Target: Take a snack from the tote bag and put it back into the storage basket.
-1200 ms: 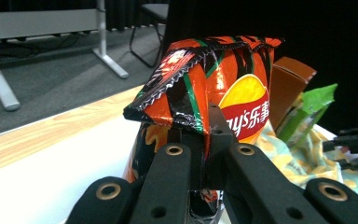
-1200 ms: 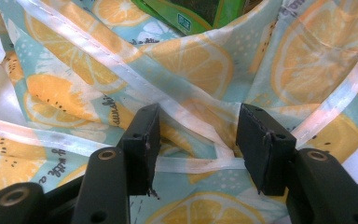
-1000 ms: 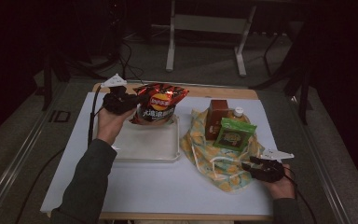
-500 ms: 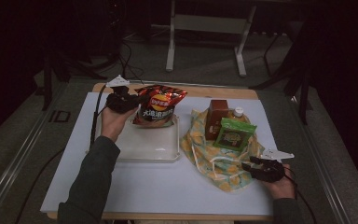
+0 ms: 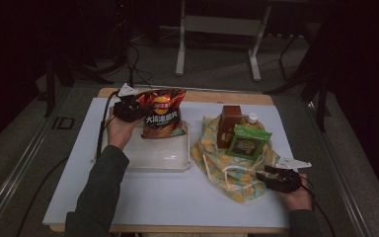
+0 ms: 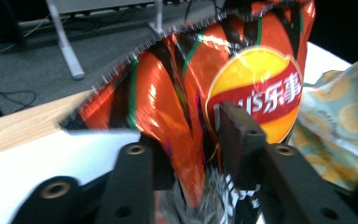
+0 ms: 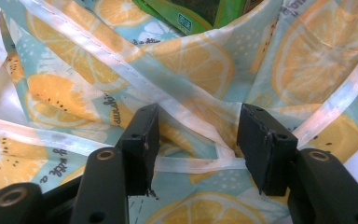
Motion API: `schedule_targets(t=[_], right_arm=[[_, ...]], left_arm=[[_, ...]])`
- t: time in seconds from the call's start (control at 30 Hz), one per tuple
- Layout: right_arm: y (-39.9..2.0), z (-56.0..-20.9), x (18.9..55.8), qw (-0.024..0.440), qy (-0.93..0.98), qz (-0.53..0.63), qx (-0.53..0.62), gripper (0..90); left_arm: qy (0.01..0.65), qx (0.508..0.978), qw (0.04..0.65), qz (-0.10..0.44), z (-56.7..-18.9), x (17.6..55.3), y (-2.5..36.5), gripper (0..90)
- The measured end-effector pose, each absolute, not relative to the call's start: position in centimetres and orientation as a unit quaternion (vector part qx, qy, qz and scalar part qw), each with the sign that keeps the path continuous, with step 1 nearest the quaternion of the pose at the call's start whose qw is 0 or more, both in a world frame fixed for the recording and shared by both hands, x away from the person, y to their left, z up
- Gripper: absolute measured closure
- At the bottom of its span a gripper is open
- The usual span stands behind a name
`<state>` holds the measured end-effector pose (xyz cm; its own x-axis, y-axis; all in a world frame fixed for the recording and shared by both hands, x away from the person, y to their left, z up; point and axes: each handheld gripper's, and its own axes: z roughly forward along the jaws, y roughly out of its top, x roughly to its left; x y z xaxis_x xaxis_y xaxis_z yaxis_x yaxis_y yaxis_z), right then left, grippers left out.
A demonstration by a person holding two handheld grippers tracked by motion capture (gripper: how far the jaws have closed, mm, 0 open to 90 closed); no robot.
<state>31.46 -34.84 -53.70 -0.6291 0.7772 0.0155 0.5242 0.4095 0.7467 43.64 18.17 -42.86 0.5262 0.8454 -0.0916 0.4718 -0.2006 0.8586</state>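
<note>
A shiny red and orange crisp bag (image 5: 161,114) with a yellow and red round logo stands nearly upright at the far edge of a shallow clear plastic tray (image 5: 148,157), which lies on the left half of the white table top (image 5: 177,197), toward its far edge. The bag's long axis runs up and down, its serrated top seam uppermost and leaning slightly away from the person, its printed face turned toward the near edge. The left gripper (image 5: 127,109) is at the bag's upper left corner; in the left gripper view (image 6: 191,154) its black jaws have just been opening and now stand apart, with a crumpled fold of the bag between them, one pad close against the logo, though whether either pad presses the foil cannot be told. On the right half of the table top lies a pale blue cloth bag (image 5: 227,168) printed with orange slices, holding a brown carton (image 5: 229,126), a green packet (image 5: 247,143) and a white-capped bottle (image 5: 251,119). The right gripper (image 5: 271,177) rests near the near right corner at the cloth bag's edge; in the right gripper view (image 7: 196,140) its jaws are spread wide, with the white strap (image 7: 186,163) of the cloth bag running across the gap between them.
</note>
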Motion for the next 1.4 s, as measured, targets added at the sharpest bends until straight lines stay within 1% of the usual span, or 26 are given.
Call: schedule_targets(t=[0.13,0.27,0.5,0.67,0.93,1.03,1.2,1.4], right_arm=[[-34.8,-53.7,31.5,0.17,0.822,0.372,0.396,48.6],[-34.8,-53.7,31.4,0.17,0.822,0.372,0.396,48.6],[-34.8,-53.7,31.4,0.17,0.822,0.371,0.396,48.6],[-34.8,-53.7,31.4,0.17,0.822,0.371,0.396,48.6],[-34.8,-53.7,31.4,0.17,0.822,0.372,0.396,48.5],[-34.8,-53.7,31.4,0.17,0.822,0.371,0.396,48.5],[-34.8,-53.7,31.4,0.17,0.822,0.371,0.397,48.5],[-34.8,-53.7,31.4,0.17,0.822,0.371,0.396,48.5]], left_arm=[[0.443,0.75,0.443,0.21,-43.7,43.5,18.2,56.1],[0.451,0.746,0.444,0.207,-44.6,43.2,18.3,52.2],[0.453,0.751,0.434,0.205,-45.5,42.7,18.3,50.6],[0.448,0.757,0.424,0.218,-45.1,42.5,18.0,50.7],[0.454,0.743,0.44,0.221,-44.2,41.9,18.4,51.0],[0.452,0.74,0.447,0.219,-43.8,41.6,18.5,52.8],[0.435,0.746,0.457,0.212,-43.0,41.1,18.3,58.8],[0.421,0.75,0.466,0.208,-42.3,40.8,17.6,58.9]])
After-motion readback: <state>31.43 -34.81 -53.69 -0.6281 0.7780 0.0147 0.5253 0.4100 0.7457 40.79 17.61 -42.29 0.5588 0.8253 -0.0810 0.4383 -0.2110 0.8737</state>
